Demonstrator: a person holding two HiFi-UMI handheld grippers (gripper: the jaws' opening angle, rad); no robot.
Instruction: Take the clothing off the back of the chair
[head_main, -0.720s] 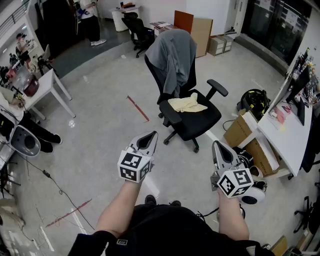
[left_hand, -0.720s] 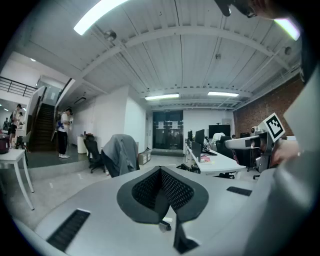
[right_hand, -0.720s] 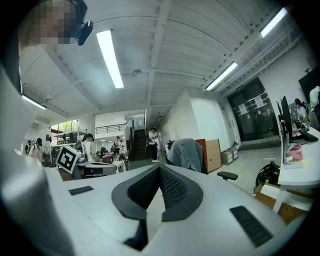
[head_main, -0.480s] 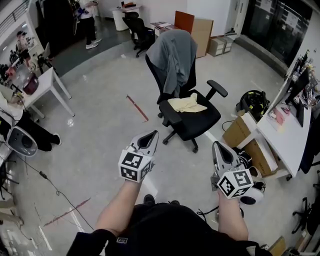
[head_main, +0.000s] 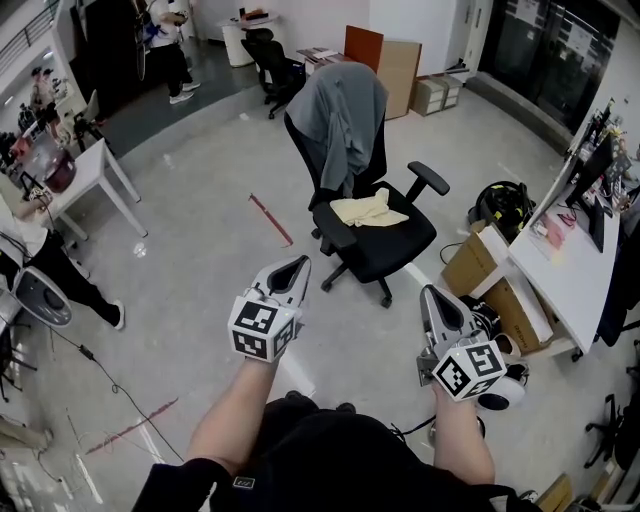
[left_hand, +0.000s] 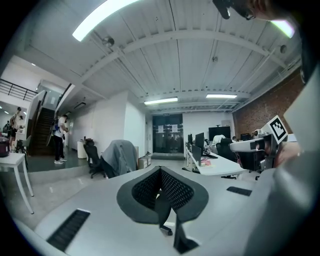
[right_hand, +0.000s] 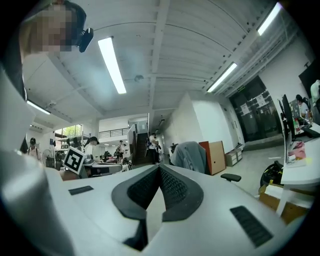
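A grey garment (head_main: 340, 115) hangs over the back of a black office chair (head_main: 385, 240) ahead of me. A pale yellow cloth (head_main: 367, 209) lies on the chair's seat. My left gripper (head_main: 293, 270) is held out in front, shut and empty, well short of the chair. At the right, my right gripper (head_main: 432, 297) is likewise shut with nothing in it. The draped chair appears small in the left gripper view (left_hand: 120, 156) and in the right gripper view (right_hand: 190, 156), beyond the closed jaws.
Cardboard boxes (head_main: 492, 275) and a white desk (head_main: 565, 275) stand at the right. A white table (head_main: 85, 175) is at the left, with a seated person (head_main: 40, 250) near it. A second black chair (head_main: 275, 65) and a standing person (head_main: 165, 45) are at the back.
The chair and floor have slid slightly in the head view as I shifted. The person at the left has moved a leg. Both grippers keep their pose, shut.
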